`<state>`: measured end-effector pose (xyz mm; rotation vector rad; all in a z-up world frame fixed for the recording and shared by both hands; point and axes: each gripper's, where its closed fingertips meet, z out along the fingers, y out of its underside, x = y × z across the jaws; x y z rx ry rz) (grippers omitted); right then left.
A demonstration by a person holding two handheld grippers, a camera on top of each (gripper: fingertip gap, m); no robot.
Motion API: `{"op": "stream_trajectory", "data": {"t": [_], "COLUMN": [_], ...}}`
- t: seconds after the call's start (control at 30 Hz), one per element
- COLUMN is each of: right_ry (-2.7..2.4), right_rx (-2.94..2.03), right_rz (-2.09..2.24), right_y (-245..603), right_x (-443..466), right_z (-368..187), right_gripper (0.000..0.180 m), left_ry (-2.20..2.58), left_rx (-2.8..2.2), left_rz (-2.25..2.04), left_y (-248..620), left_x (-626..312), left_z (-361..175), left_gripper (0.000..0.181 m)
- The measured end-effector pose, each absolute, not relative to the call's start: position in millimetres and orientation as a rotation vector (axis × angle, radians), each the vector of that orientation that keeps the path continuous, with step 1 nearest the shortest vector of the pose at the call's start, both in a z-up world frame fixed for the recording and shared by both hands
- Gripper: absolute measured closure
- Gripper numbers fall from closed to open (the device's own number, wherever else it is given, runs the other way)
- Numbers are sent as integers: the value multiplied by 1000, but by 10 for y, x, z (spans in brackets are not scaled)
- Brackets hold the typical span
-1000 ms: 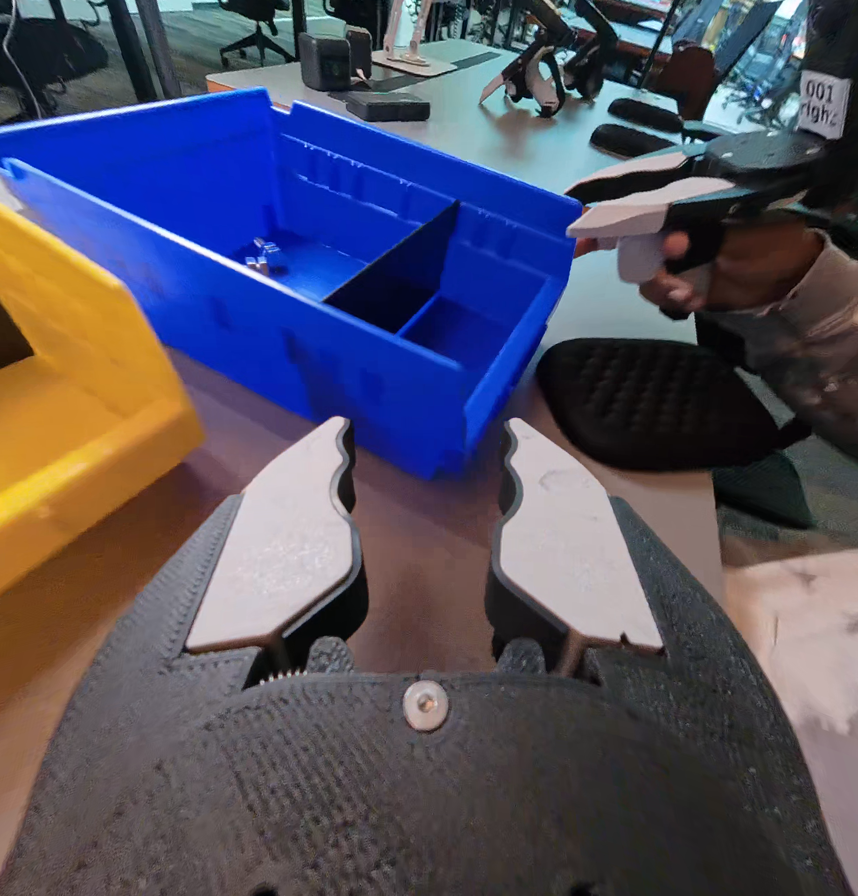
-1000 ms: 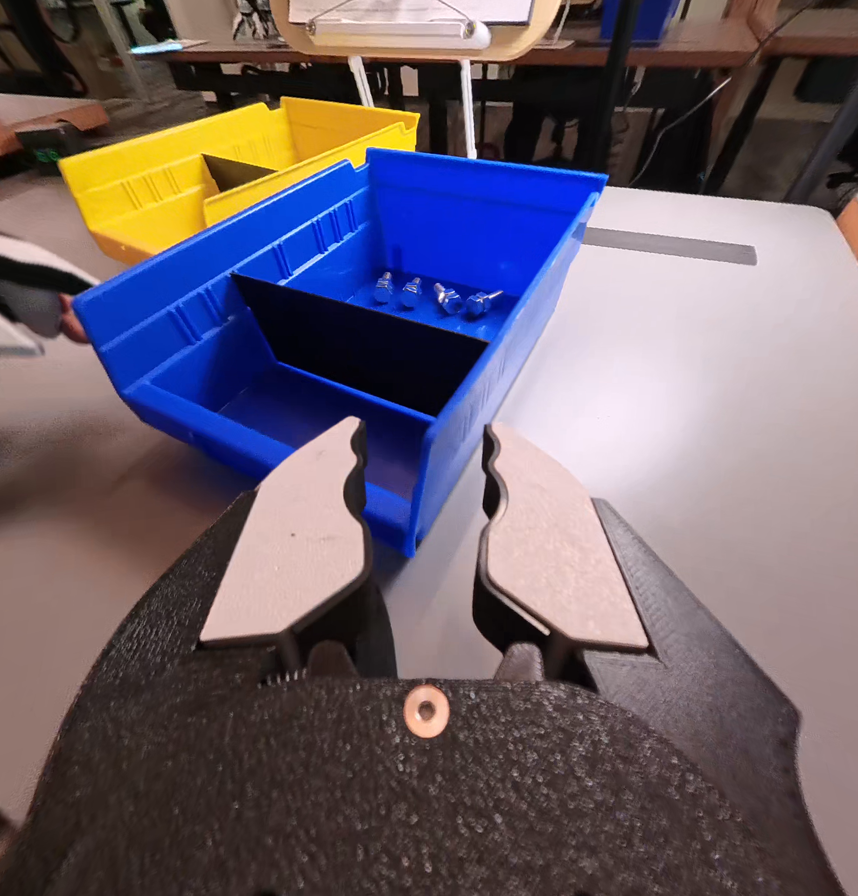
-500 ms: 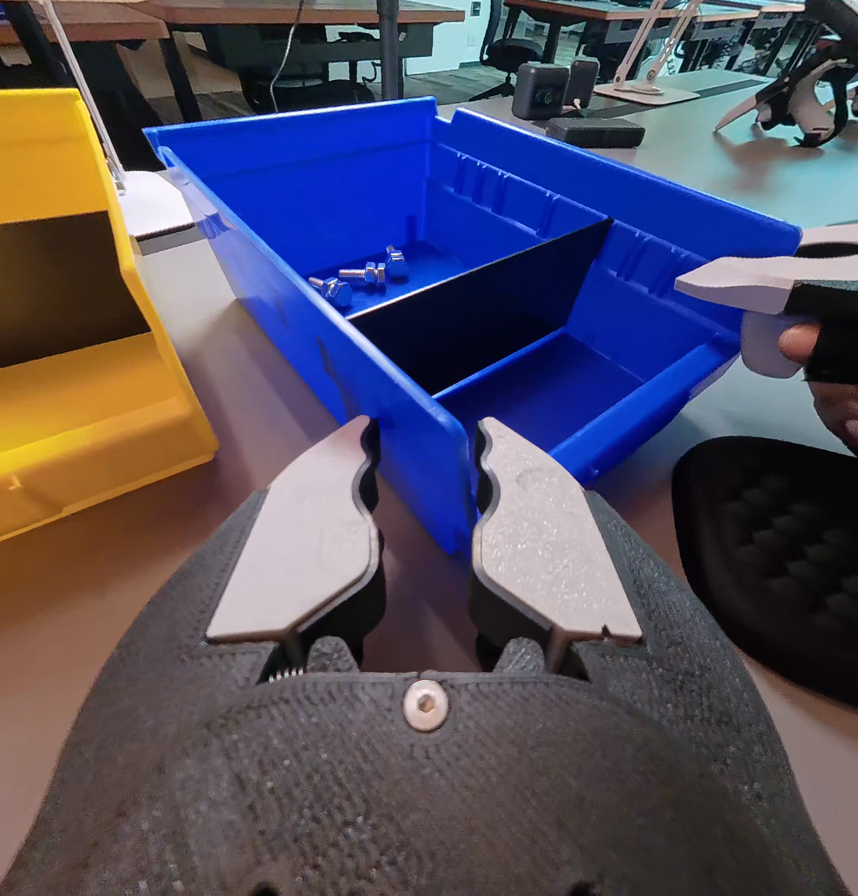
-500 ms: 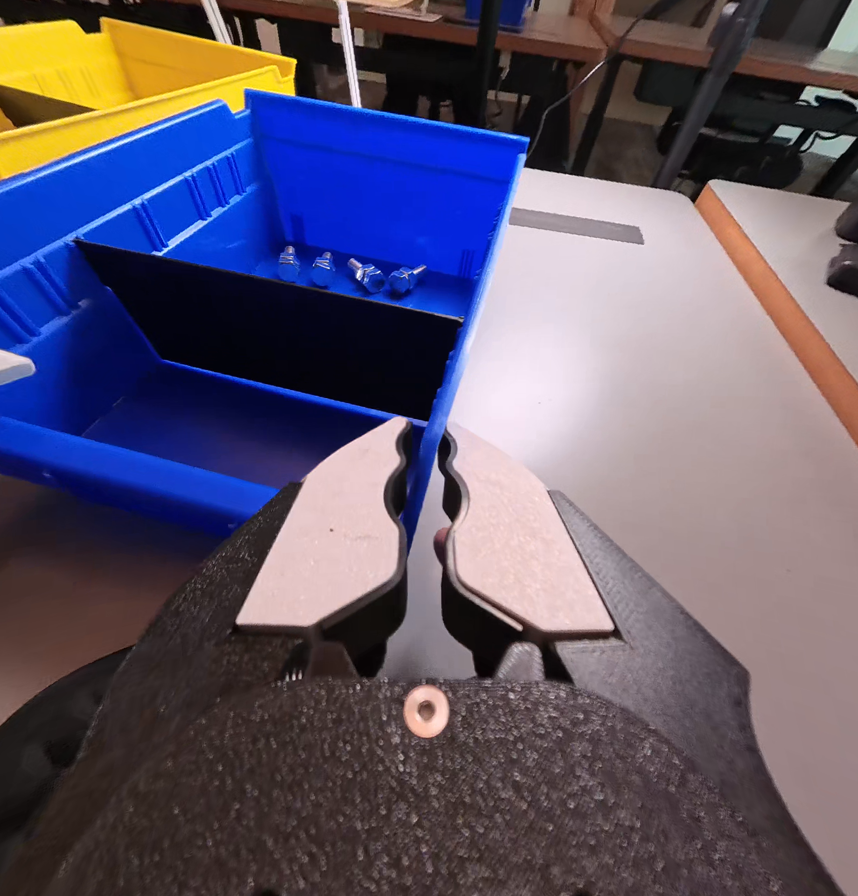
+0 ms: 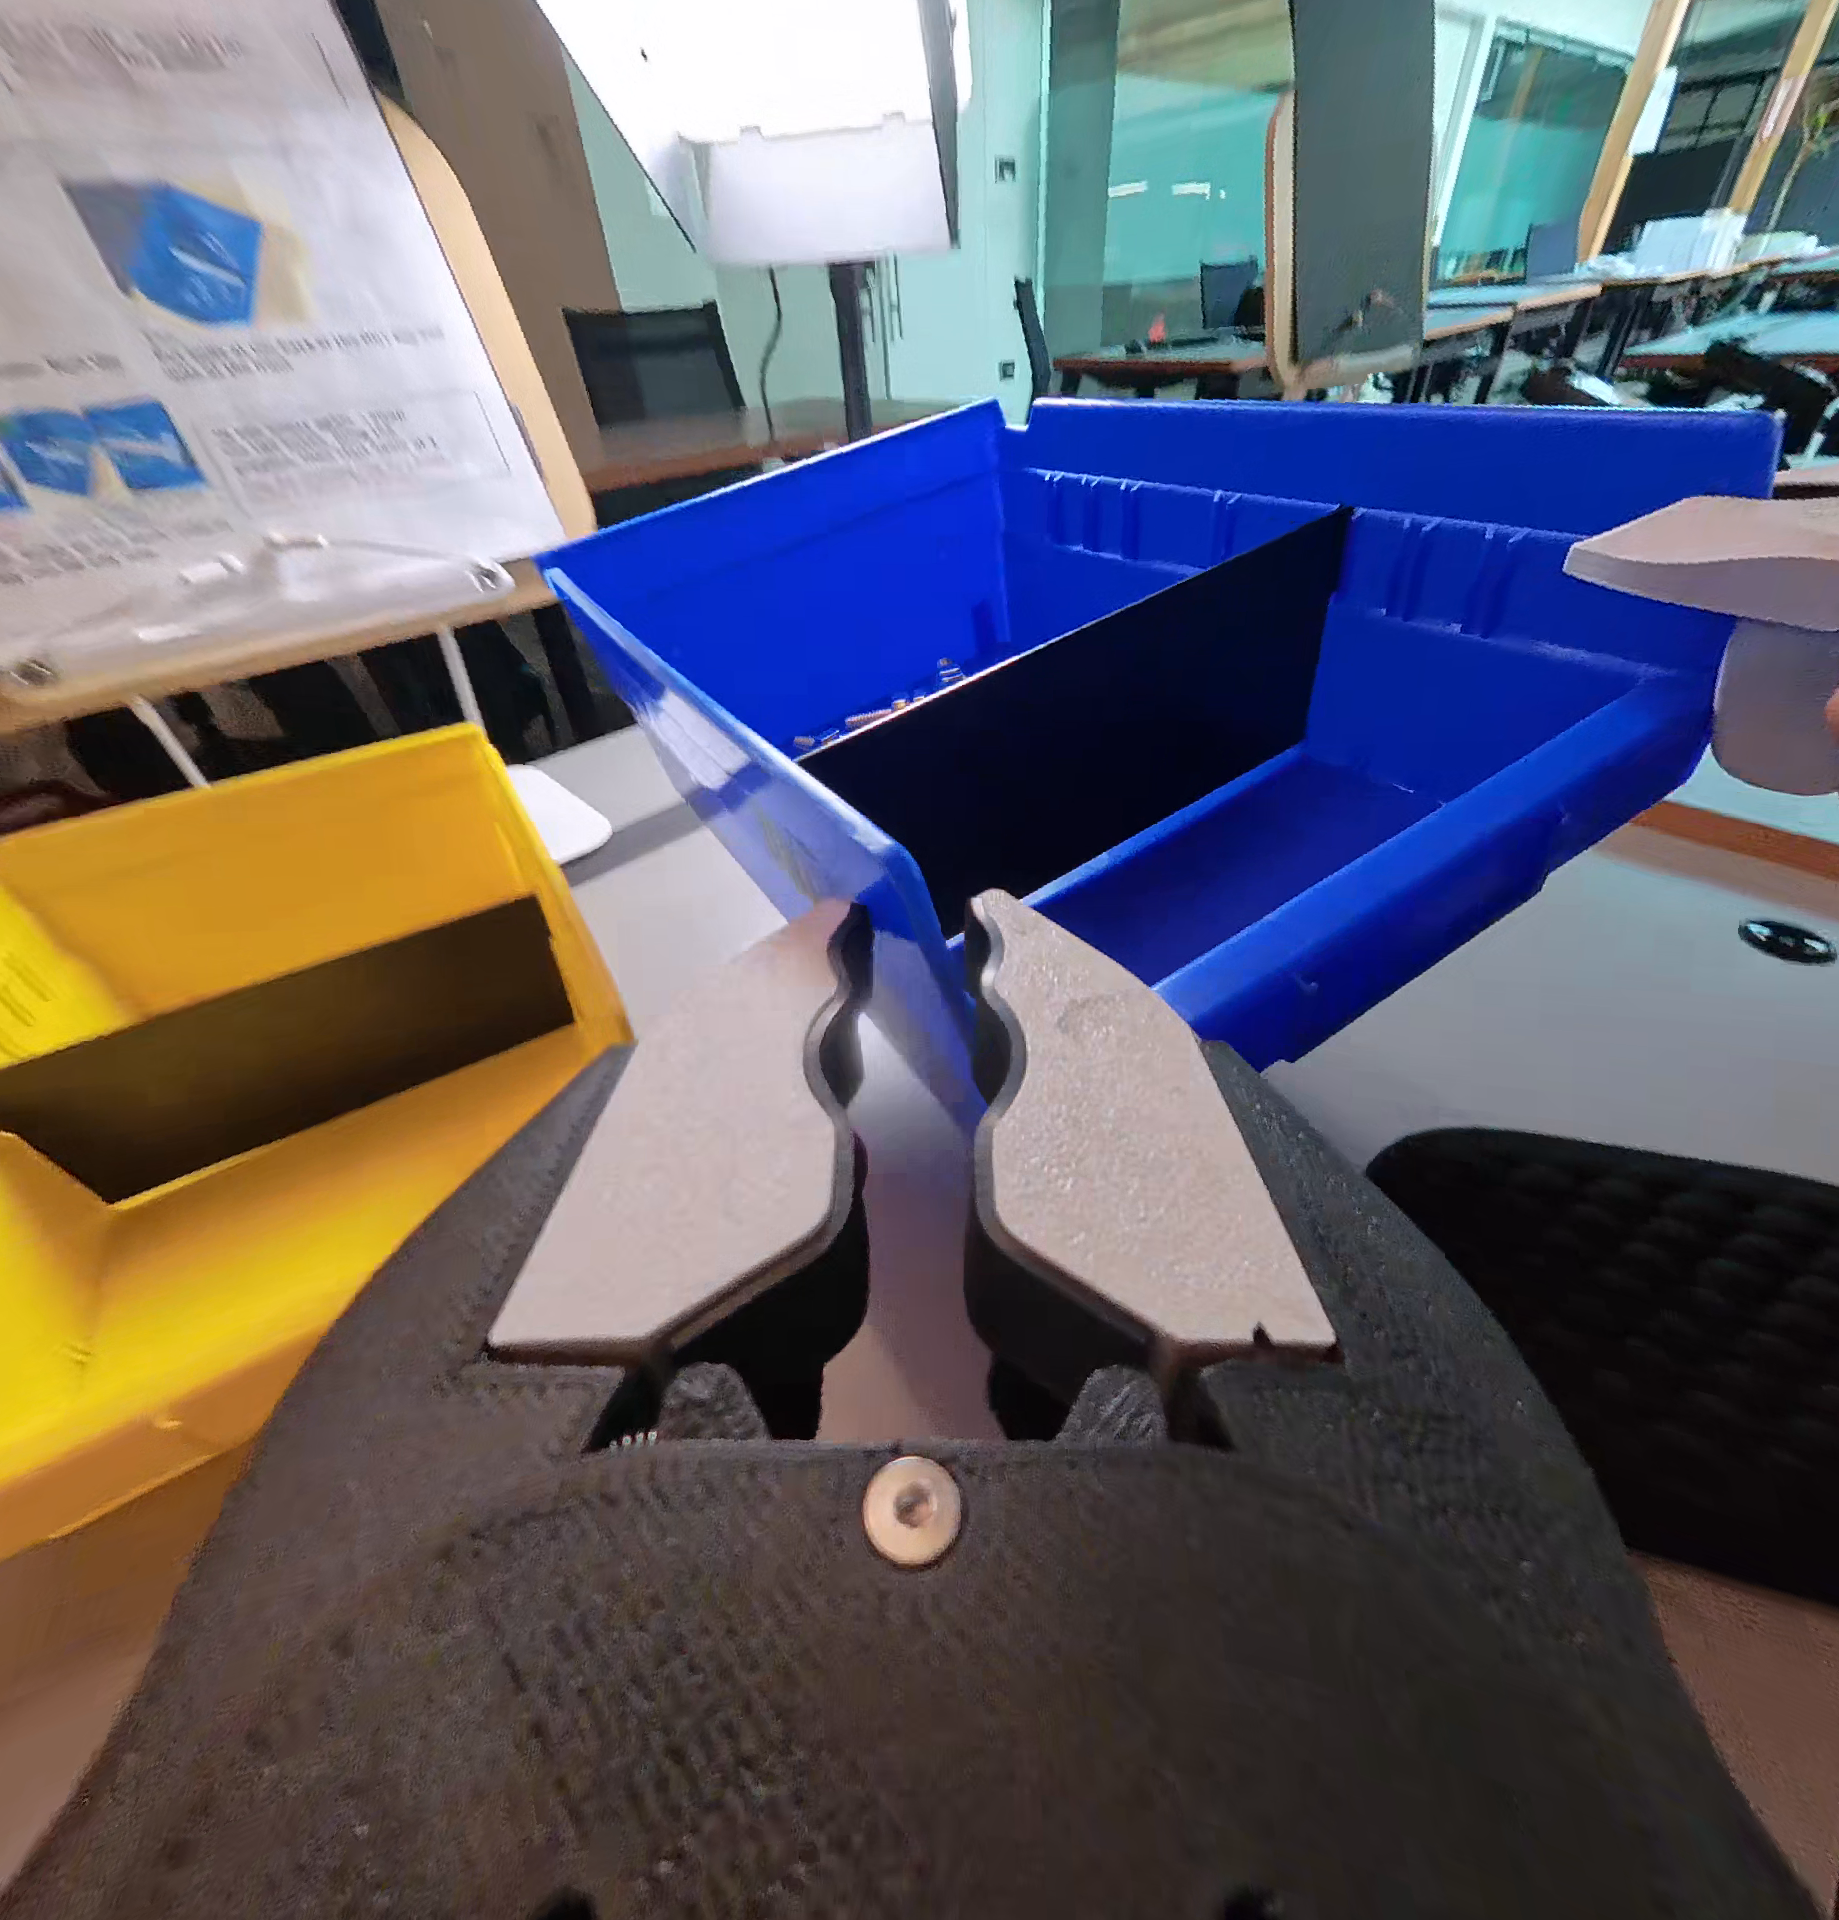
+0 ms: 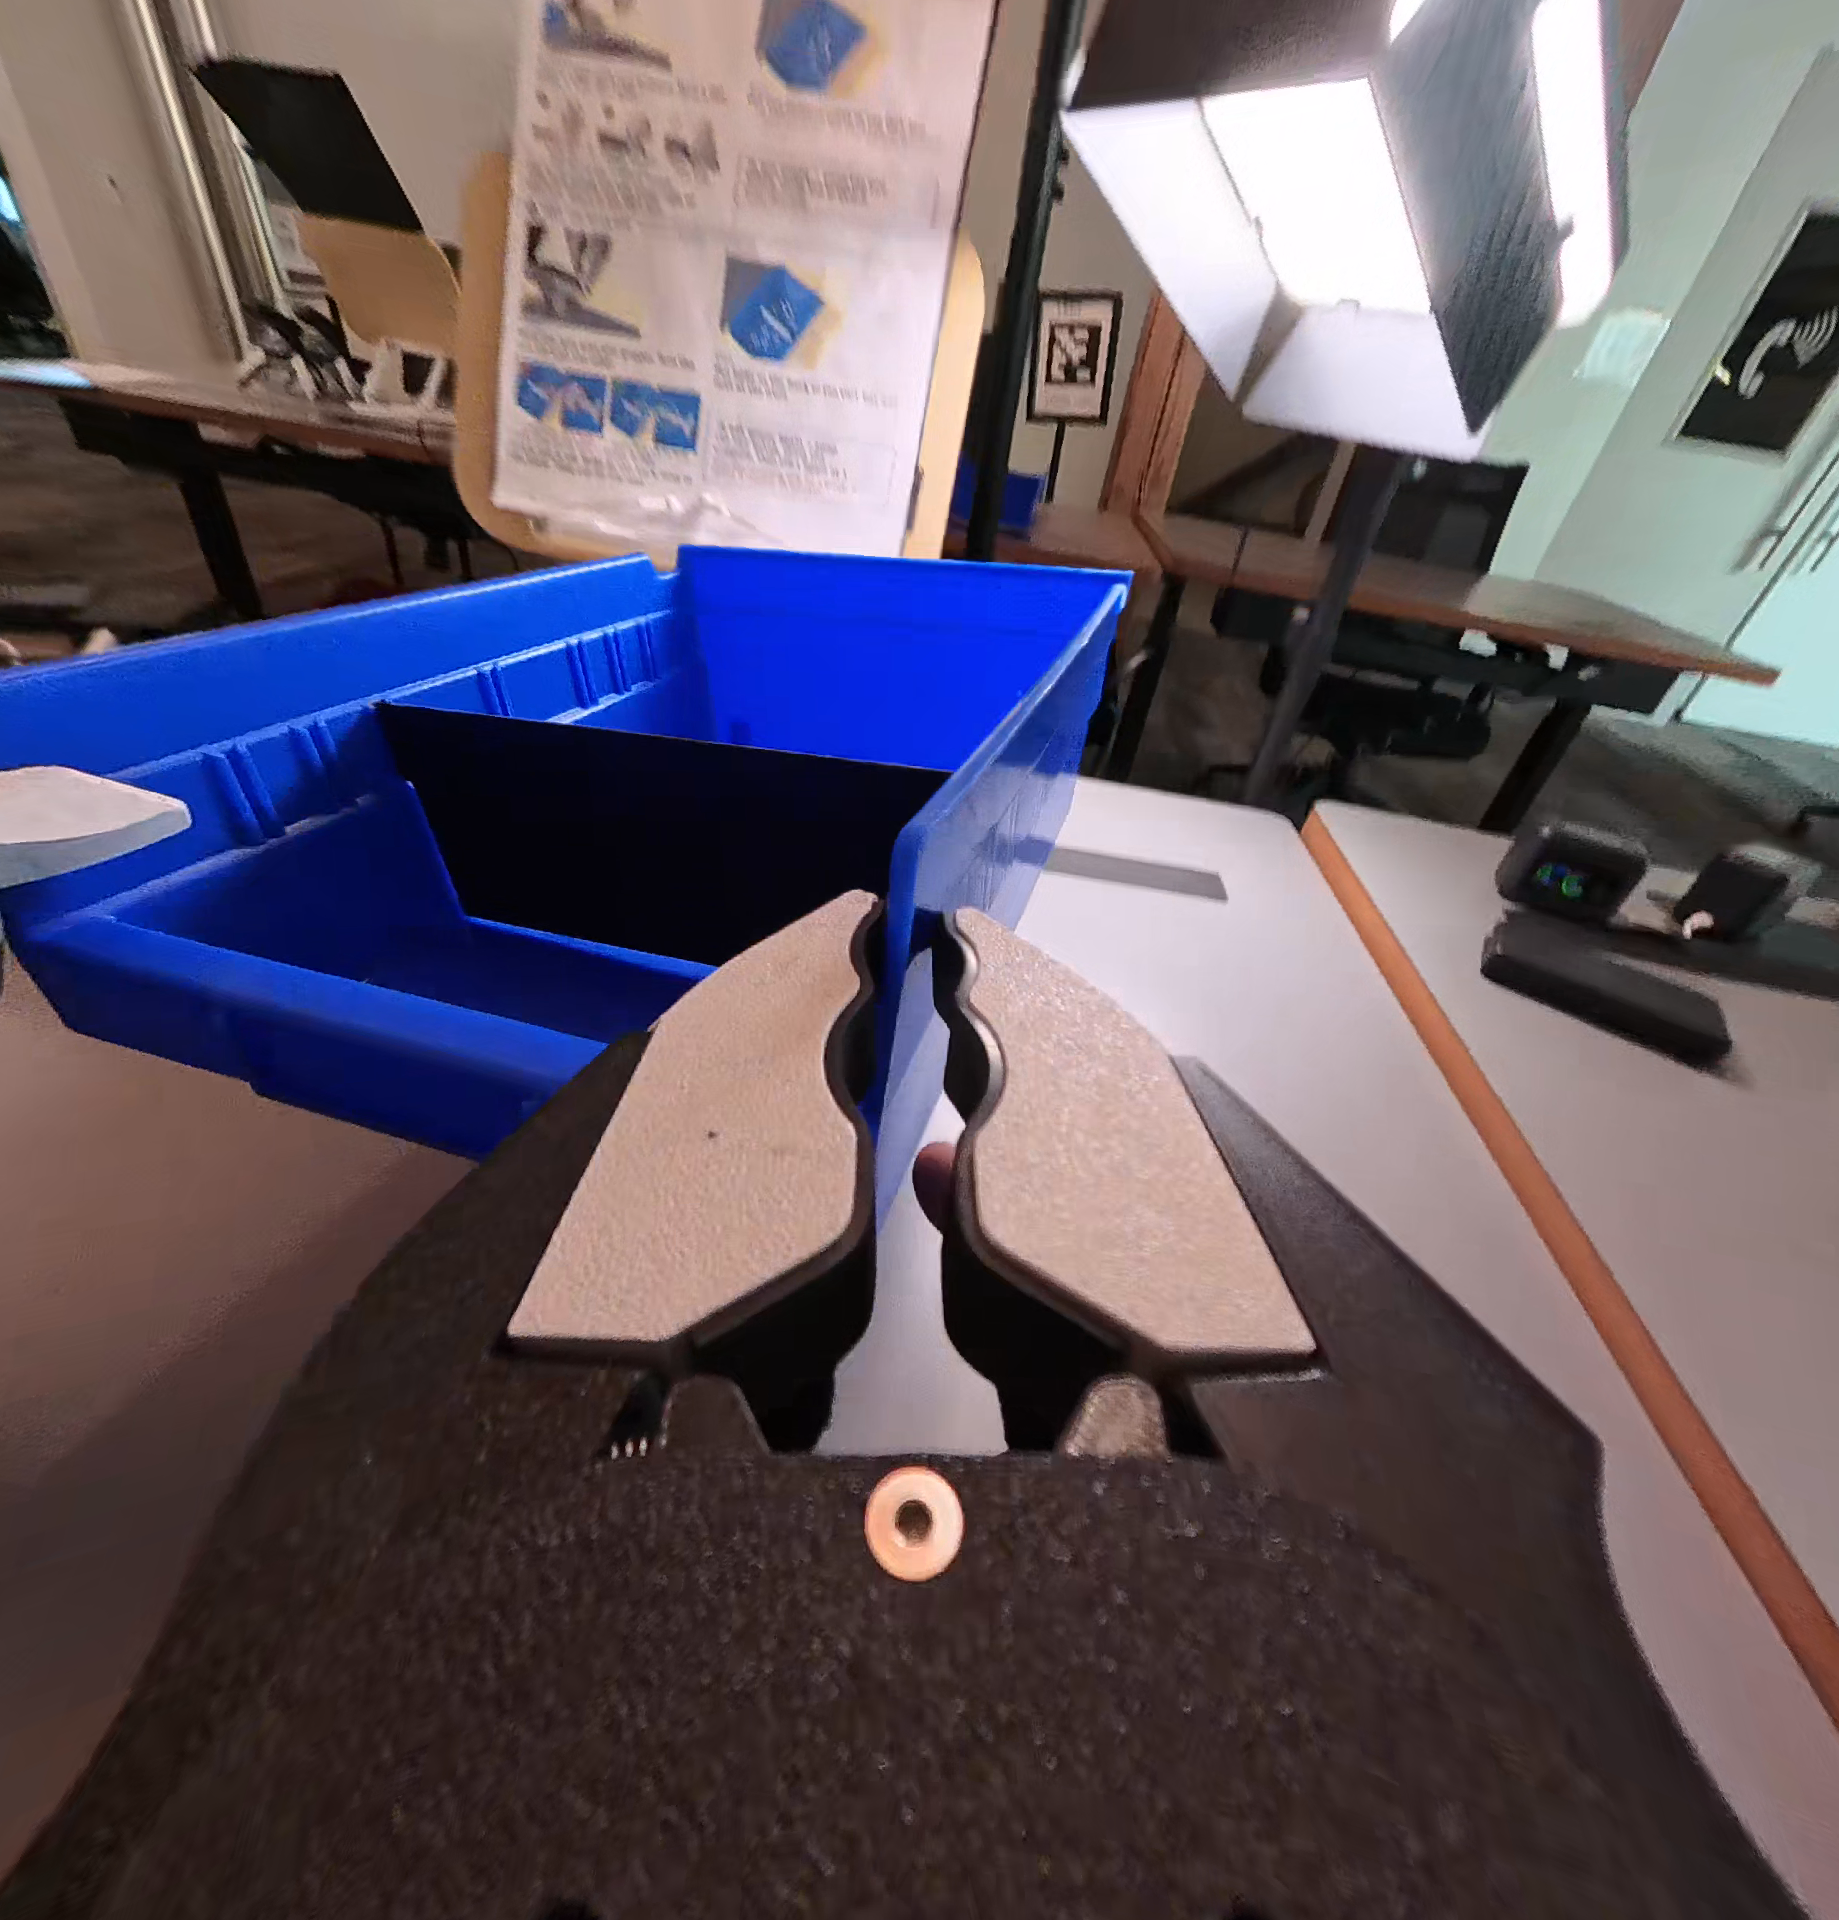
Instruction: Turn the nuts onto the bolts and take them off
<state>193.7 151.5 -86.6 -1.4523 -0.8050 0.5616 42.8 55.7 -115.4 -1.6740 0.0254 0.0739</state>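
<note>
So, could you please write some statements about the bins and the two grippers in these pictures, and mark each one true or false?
1. The left gripper is closed on a front corner wall of the blue bin. True.
2. The right gripper hangs wide open above the table. False: it is shut on the bin's other front corner wall.
3. A black divider splits the blue bin into two compartments. True.
4. The bolts lie in the near compartment, in front of the divider. False: they lie behind it, in the far compartment.
5. A yellow bin stands beside the blue one. True.
6. The yellow bin is red inside. False: it is yellow, with a dark divider.
</note>
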Motion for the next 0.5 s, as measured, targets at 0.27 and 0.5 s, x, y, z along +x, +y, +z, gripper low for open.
{"op": "stream_trajectory", "data": {"t": [0.27, 0.5], "right_ry": [-890, -1084], "right_rx": [-1218, -1160], "right_rz": [797, 1058], "right_y": [746, -37], "right_x": [1052, -343], "right_z": [-85, -206], "right_gripper": [168, 168], "left_ry": [-141, -392], "left_rx": [-1506, -1460], "left_rz": [232, 434], "left_y": [-363, -1561], "left_x": [-346, -1306], "left_z": [-346, -346], "left_gripper": [167, 167]}}
